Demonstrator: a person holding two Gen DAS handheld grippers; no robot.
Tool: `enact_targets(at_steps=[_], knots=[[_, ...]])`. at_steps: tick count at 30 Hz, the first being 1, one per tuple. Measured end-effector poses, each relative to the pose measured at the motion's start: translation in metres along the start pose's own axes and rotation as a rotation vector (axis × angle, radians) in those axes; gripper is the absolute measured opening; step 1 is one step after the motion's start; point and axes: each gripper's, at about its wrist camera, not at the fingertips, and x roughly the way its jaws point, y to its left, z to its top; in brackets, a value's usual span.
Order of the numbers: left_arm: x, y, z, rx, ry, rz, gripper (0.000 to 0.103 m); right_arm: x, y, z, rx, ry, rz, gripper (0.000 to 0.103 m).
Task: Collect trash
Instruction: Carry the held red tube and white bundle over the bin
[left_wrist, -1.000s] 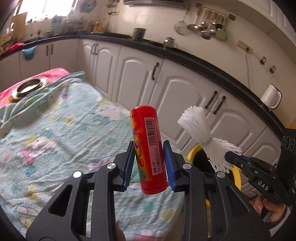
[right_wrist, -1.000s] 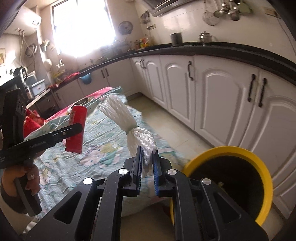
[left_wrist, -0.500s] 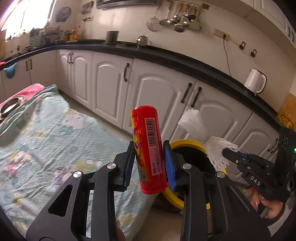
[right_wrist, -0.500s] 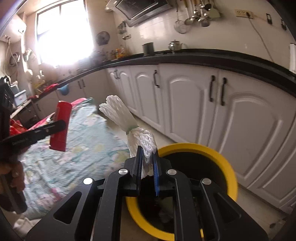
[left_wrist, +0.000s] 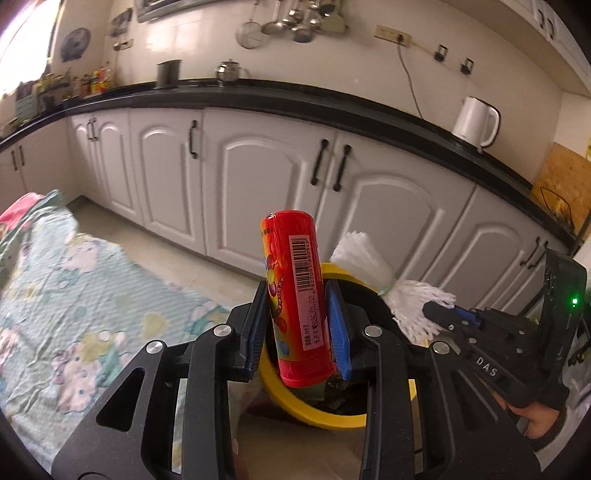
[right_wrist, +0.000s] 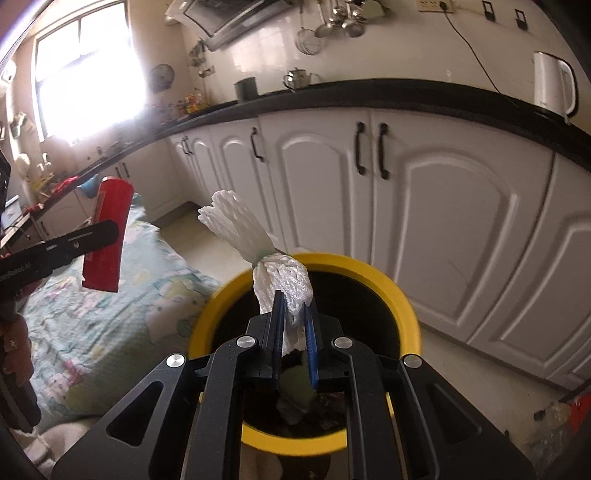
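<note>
The yellow-rimmed trash bin (right_wrist: 373, 273), a second ago off to one side, now sits directly below the right gripper (right_wrist: 294, 325) pinching the white foam net (right_wrist: 255, 251); the left gripper (left_wrist: 298, 325) clamps the red candy tube (left_wrist: 295, 291) just over its rim, so both look ready to drop.

Left claw (left_wrist: 297, 325): blue pads clamped on both sides of the red tube (left_wrist: 295, 295), tube near upright, top leaning slightly left. Right claw (right_wrist: 293, 325): pads pinched narrow on the lower end of the white foam net (right_wrist: 280, 280), which sticks up-left. Right hand (left_wrist: 537, 417) partly visible on its grip.
</note>
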Motion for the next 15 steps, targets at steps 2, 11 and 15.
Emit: enact_targets(at_steps=[2,11,15], knots=[[0.008,-0.008,-0.001,0.011,0.012,-0.017,0.024,0.001,-0.006,-0.006,0.014,0.013,-0.007,0.011],[0.046,-0.034,-0.006,0.044,0.088,-0.066,0.024,0.009,-0.026,-0.032,0.063,0.081,-0.029,0.011],[0.061,-0.043,-0.01,0.055,0.119,-0.078,0.024,0.015,-0.03,-0.04,0.08,0.116,-0.031,0.011]])
